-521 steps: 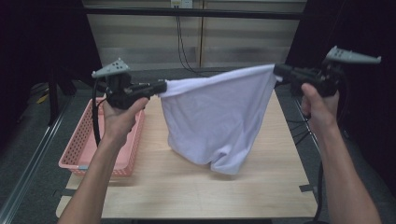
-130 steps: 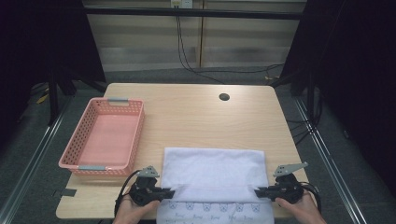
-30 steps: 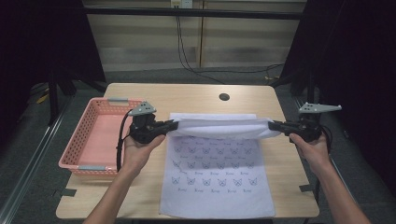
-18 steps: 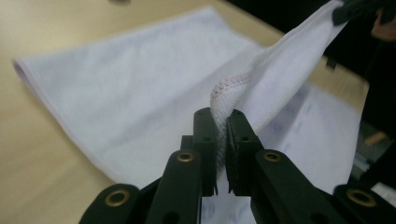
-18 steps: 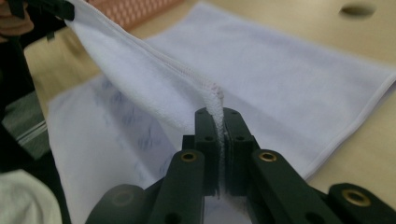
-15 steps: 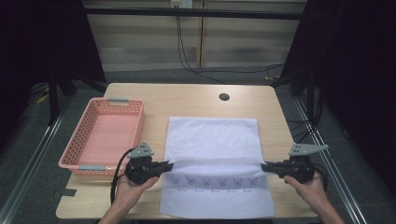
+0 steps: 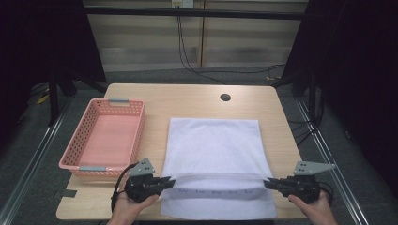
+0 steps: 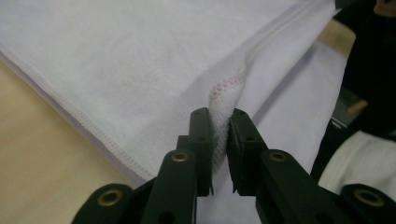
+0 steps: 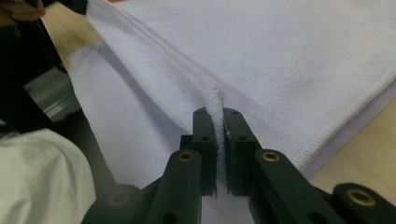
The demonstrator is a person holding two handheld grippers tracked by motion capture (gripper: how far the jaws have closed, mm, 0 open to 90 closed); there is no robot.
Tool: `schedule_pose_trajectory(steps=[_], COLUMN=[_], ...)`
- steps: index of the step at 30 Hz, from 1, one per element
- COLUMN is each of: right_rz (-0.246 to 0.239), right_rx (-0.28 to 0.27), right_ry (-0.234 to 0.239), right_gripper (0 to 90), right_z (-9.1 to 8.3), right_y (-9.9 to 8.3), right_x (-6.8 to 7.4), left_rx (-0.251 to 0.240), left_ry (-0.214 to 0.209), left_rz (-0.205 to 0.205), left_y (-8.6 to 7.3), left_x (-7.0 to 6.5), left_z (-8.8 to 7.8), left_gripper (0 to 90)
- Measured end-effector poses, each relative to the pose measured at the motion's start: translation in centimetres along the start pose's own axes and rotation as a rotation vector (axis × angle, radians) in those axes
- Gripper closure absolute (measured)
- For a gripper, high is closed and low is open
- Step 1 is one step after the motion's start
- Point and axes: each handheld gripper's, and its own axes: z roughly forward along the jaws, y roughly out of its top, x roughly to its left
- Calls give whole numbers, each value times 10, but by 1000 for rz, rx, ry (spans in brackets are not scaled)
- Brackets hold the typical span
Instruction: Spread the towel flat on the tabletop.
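Nearest the person, both tongs sit low at the front edge of the surface [image 7: 141,206]. The left tongs [image 7: 170,180] pinch the hem of the white towel [image 7: 213,145] at its left side; in the left gripper view the stitched edge [image 8: 219,116] stands bunched between the two black jaws, which have just been easing apart though the cloth still sits between them. The right tongs [image 7: 267,183] are clamped on the same folded hem at the right side, and the right gripper view shows the fabric [image 9: 218,112] squeezed tight in a narrow gap.

Between them the carried edge lies across the towel's lower part, leaving a strip of the printed underside [image 7: 216,199] showing toward the front. Beyond that, the folded layer lies flat and square in the middle of the surface.

Judging by this, the fold-over is laid down and the release looks to be beginning; letting go, any further folding and perhaps moving the towel remain.

Farther left, the pink basket [image 7: 75,161] stands beside the towel, apart from it. At the far side sits a dark round hole [image 7: 225,97].
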Motion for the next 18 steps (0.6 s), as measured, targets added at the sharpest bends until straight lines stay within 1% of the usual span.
schedule_pose_trajectory(steps=[1,2,3,4,5,6,7,8,9,10,11,12,13,14,15,16,17,18], right_rz=[-2,1,3,-9,-17,-29,-27,-31,-32,-39,-38,-39,-40,-47,-56,-50,-50,-54], right_rx=[30,68,104,130,159,169,169,173,169,165,167,174,185,192,190,192,191,192], right_ry=[-3,6,17,13,15,20,28,32,37,40,48,52,58,64,66,63,71,93], right_gripper=[831,819,809,804,804,801,781,779,782,778,756,728,709,703,689,662,662,661], right_z=[6,11,16,19,21,22,22,21,20,18,16,14,13,11,9,7,5,2], right_y=[-5,-9,-13,-15,-15,-15,-16,-16,-17,-16,-16,-16,-16,-17,-18,-19,-19,-20], right_x=[0,-1,-1,-1,1,2,4,5,6,7,9,11,13,16,19,22,24,26], left_rx=[27,61,93,112,124,127,127,133,127,121,120,119,109,117,133,144,140,131], left_ry=[9,1,11,14,1,-4,-20,-28,-28,-37,-52,-60,-59,-63,-80,-74,-83,-109], left_rz=[-10,-24,-40,-39,-33,-29,-24,-20,-10,-8,-17,-14,-15,-24,-26,-19,-19,-16], left_y=[-6,-11,-15,-16,-17,-17,-18,-19,-21,-22,-23,-23,-23,-23,-22,-21,-21,-21], left_x=[2,5,7,8,8,8,7,6,4,3,2,1,0,-1,-2,-4,-6,-8], left_z=[5,9,12,13,14,13,13,12,10,8,6,4,3,3,2,1,-2,-5], left_gripper=[807,810,810,810,809,806,797,790,785,781,763,734,723,700,665,640,618,594])
